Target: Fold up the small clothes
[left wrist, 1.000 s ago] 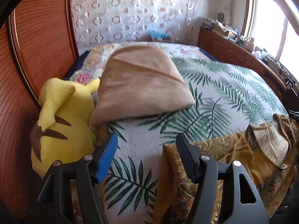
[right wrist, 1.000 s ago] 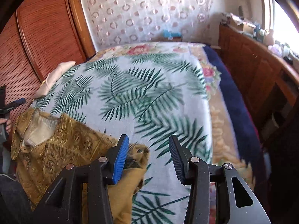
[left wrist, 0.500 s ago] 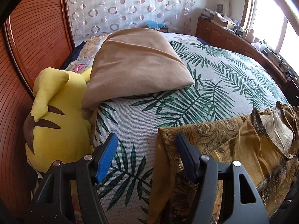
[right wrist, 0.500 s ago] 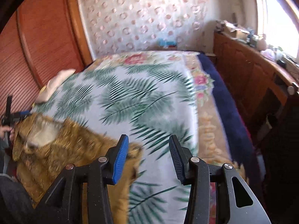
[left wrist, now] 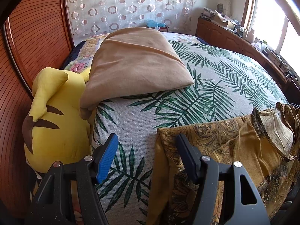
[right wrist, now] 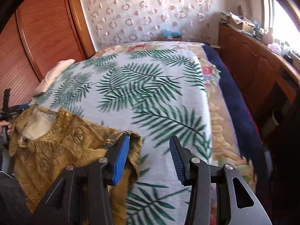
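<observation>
A mustard-gold patterned garment (left wrist: 234, 150) lies rumpled on the bed's palm-leaf cover (left wrist: 206, 86), filling the lower right of the left wrist view and the lower left of the right wrist view (right wrist: 61, 142), its pale inner neckline facing up. The left gripper (left wrist: 145, 156) stands with its jaws apart over the garment's near edge: the dark right finger sits on or just over the cloth, the blue-padded one over bare cover, and nothing is pinched between them. The right gripper (right wrist: 149, 156) is likewise apart, its blue pad beside a raised corner of the garment, with bare cover in the gap. A tan pillow (left wrist: 136, 63) sits upper centre in the left view, leaning on a yellow plush toy (left wrist: 56, 116) against the ribbed wooden headboard (left wrist: 31, 37).
</observation>
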`<state>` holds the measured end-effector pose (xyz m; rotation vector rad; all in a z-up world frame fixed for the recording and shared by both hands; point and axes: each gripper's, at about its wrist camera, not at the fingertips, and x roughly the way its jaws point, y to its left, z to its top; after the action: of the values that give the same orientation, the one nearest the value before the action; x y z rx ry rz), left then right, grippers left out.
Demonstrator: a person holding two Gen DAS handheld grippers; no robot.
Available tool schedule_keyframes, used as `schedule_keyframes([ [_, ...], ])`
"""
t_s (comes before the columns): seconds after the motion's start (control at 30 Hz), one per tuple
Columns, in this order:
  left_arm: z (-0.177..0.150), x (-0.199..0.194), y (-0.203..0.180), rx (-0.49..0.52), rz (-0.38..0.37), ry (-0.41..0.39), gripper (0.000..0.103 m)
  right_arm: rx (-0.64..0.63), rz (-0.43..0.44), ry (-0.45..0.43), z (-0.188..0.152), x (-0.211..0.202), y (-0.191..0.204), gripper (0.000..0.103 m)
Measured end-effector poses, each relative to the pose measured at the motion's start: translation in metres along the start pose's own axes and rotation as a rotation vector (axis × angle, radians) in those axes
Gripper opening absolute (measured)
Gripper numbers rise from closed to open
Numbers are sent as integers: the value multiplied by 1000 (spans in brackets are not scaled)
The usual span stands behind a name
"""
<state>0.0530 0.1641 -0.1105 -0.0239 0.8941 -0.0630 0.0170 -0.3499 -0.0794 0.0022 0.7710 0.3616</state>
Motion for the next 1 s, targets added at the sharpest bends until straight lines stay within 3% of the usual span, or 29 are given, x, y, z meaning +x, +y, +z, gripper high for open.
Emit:
schedule_keyframes([
  [0.4,-1,0,-2,0,-2,0,66,2,-87,-54,-4,-11,13,47],
  [0.63,0,-3,-5,10,-30,0,65,-6,-47,-9,-10,8,26,47],
  [0.83,3,-4,-9,23,-78,22,43,-9,3,47,-9,25,25,47],
  [1.0,3,-7,-13,37,-110,30,29,-35,42,68,-7,29,29,18],
])
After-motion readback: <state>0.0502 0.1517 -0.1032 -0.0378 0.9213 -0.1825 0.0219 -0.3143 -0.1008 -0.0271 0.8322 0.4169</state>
